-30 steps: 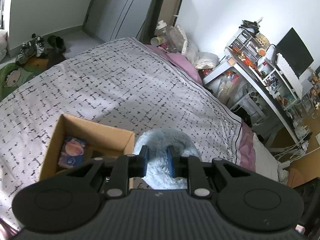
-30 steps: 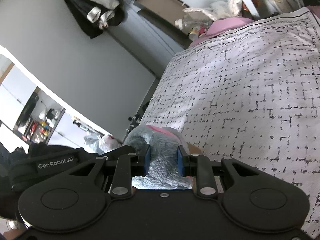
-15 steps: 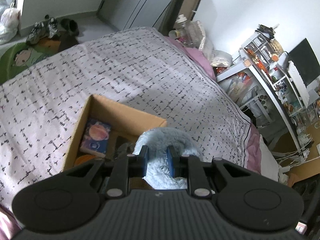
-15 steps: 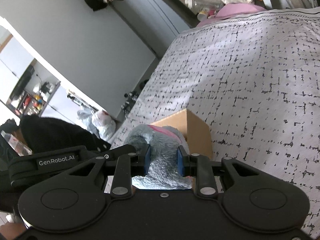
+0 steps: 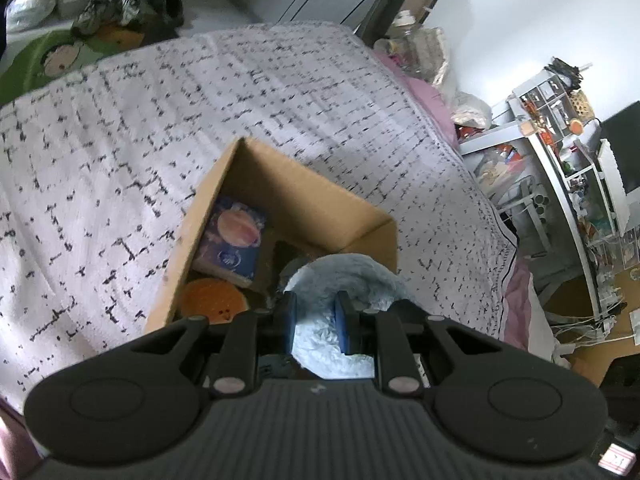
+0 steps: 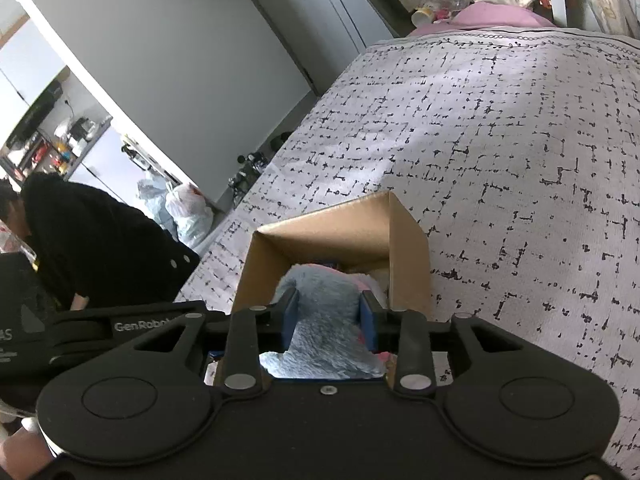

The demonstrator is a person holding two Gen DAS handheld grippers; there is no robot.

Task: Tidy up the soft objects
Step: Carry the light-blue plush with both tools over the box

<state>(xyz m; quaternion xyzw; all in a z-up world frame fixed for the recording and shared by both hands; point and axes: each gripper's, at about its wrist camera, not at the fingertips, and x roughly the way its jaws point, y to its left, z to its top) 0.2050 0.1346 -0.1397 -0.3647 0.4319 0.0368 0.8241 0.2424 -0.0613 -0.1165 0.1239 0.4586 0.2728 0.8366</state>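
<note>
A fluffy blue-grey plush toy (image 5: 340, 276) hangs over an open cardboard box (image 5: 304, 188) that stands on the patterned bedspread. My left gripper (image 5: 316, 308) is shut on the toy's pale fur. In the right wrist view the same toy (image 6: 324, 292), with a pink patch (image 6: 370, 284), dips into the box (image 6: 408, 268). My right gripper (image 6: 328, 312) has its jaws opening, and the fur still fills the gap between the pads. Inside the box lie a blue packet (image 5: 232, 240) and an orange soft toy (image 5: 212, 300).
The bedspread (image 5: 120, 140) stretches wide around the box. A cluttered desk with shelves (image 5: 560, 152) lines the right side. Shoes (image 5: 120, 0) and a green mat (image 5: 60, 56) lie on the floor beyond. A person in black (image 6: 88, 248) bends at the left, near plastic bags (image 6: 188, 212).
Both grippers have come down and forward with the plush toy, from beside the box to over its opening. The right jaws stand slightly wider than before.
</note>
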